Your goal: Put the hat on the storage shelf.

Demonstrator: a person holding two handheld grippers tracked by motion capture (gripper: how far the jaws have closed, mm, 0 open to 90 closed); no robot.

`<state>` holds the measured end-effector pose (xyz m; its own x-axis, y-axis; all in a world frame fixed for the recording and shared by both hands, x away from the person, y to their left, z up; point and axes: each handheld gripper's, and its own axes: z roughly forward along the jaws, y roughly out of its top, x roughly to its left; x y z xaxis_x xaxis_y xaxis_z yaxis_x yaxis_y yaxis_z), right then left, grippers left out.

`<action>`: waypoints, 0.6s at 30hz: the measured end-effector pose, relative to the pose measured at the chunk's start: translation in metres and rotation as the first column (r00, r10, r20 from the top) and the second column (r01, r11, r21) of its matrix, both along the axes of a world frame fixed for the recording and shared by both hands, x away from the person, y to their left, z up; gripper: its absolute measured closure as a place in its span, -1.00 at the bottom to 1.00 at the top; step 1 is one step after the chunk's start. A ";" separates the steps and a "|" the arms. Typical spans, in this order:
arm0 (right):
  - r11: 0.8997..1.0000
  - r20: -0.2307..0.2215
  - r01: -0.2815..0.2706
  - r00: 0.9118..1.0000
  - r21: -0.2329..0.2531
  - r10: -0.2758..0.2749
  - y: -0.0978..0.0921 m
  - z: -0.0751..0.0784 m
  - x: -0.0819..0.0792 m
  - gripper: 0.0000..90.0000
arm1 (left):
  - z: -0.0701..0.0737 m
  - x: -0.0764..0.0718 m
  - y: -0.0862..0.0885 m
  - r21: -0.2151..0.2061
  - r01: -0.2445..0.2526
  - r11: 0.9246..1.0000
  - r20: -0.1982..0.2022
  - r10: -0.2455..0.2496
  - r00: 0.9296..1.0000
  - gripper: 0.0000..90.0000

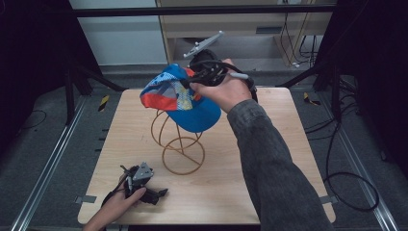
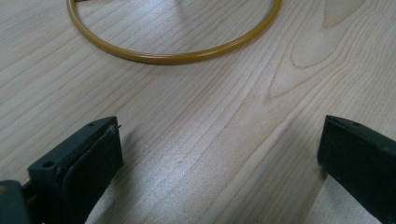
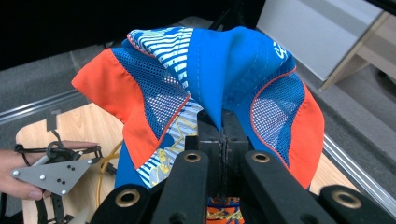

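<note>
A blue, orange and striped cap [image 1: 180, 98] hangs in the air over a yellow wire stand [image 1: 180, 144] in the middle of the table. My right gripper [image 1: 192, 77] is shut on the cap's blue fabric; in the right gripper view the cap [image 3: 219, 79] is pinched between my closed jaws [image 3: 223, 128] and drapes over them. My left gripper [image 1: 161, 193] rests low at the table's front left, open, with nothing between its fingers [image 2: 93, 154]. The stand's base ring [image 2: 177, 56] lies just ahead of it.
The wooden table [image 1: 269, 183] has bare surface at right and front. Metal rails run along both sides of it. Cables [image 1: 346, 183] lie on the floor at right. A shelf unit [image 1: 240, 29] stands behind the table.
</note>
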<state>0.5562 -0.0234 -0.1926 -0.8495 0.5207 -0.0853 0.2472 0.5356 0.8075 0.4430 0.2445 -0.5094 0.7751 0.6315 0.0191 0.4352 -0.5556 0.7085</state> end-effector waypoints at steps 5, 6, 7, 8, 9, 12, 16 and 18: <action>0.999 -0.017 -0.022 1.000 -0.033 0.022 0.019 -0.005 0.004 1.00 | 0.000 0.000 0.000 0.000 0.000 1.000 0.000 0.000 1.000 -1.00; 0.999 -0.019 -0.026 1.000 -0.034 0.025 0.021 -0.005 0.005 1.00 | 0.000 0.000 0.000 0.000 0.002 1.000 0.001 -0.002 1.000 -1.00; 0.999 -0.022 -0.029 0.999 -0.035 0.028 0.023 -0.006 0.006 1.00 | 0.000 0.000 0.000 0.000 0.001 1.000 0.001 -0.001 1.000 -1.00; 0.999 -0.024 -0.031 0.999 -0.038 0.030 0.026 -0.007 0.006 1.00 | 0.000 0.000 0.000 0.000 0.001 1.000 0.001 -0.001 1.000 -1.00; 0.999 -0.026 -0.035 0.999 -0.040 0.034 0.028 -0.008 0.006 1.00 | 0.000 0.000 0.000 0.001 0.001 1.000 0.001 -0.001 1.000 -1.00; 0.997 -0.031 -0.046 0.999 -0.063 0.044 0.033 -0.011 0.006 1.00 | 0.000 0.000 0.000 0.001 0.002 1.000 0.001 -0.002 1.000 -1.00; 0.995 -0.039 -0.054 0.998 -0.085 0.051 0.039 -0.016 0.006 1.00 | 0.000 0.000 0.000 0.000 0.001 1.000 0.001 -0.001 1.000 -1.00; 0.993 -0.046 -0.060 0.997 -0.099 0.055 0.043 -0.020 0.006 1.00 | 0.000 0.000 0.000 0.001 0.002 1.000 0.001 -0.002 1.000 -1.00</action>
<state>0.5623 0.0193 -0.2122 -0.8818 0.4615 -0.0975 0.2469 0.6276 0.7384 0.4431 0.2445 -0.5093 0.7761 0.6302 0.0204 0.4335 -0.5568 0.7085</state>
